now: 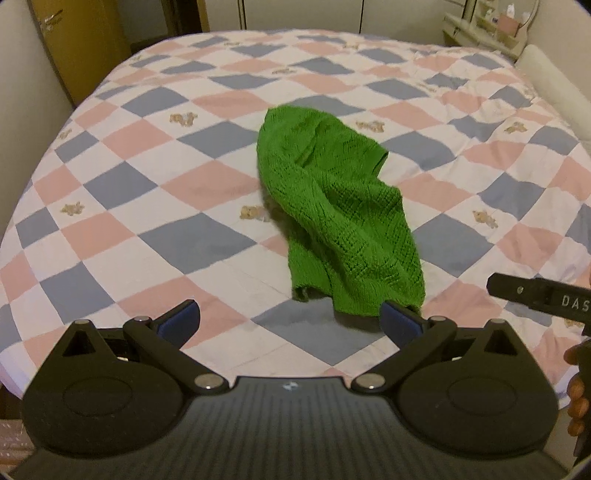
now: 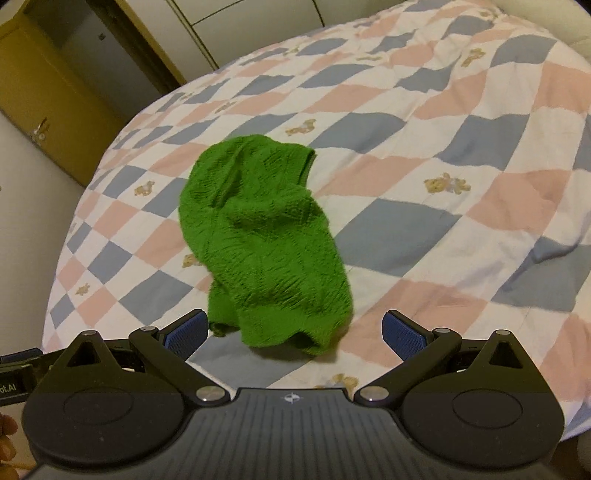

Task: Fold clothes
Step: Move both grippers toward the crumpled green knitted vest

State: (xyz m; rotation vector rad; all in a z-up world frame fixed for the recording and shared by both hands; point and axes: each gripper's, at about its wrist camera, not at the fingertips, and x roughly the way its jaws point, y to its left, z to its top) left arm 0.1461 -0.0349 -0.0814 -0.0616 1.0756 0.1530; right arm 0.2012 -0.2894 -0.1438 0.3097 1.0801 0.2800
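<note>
The green open-knit garment (image 1: 332, 206) lay in a rumpled, twisted heap near the middle of the pink, blue and white checked quilt (image 1: 147, 184), with no flat, squared fold to be seen, so the folding looked unfinished. The left gripper (image 1: 291, 317) and the right gripper (image 2: 293, 328) both hovered at its near hem, jaws spread wide and holding nothing. Bare quilt surrounded the heap (ample room for spreading).

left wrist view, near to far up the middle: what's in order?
left tool → green knit garment → checked quilt → pale wall panels
</note>
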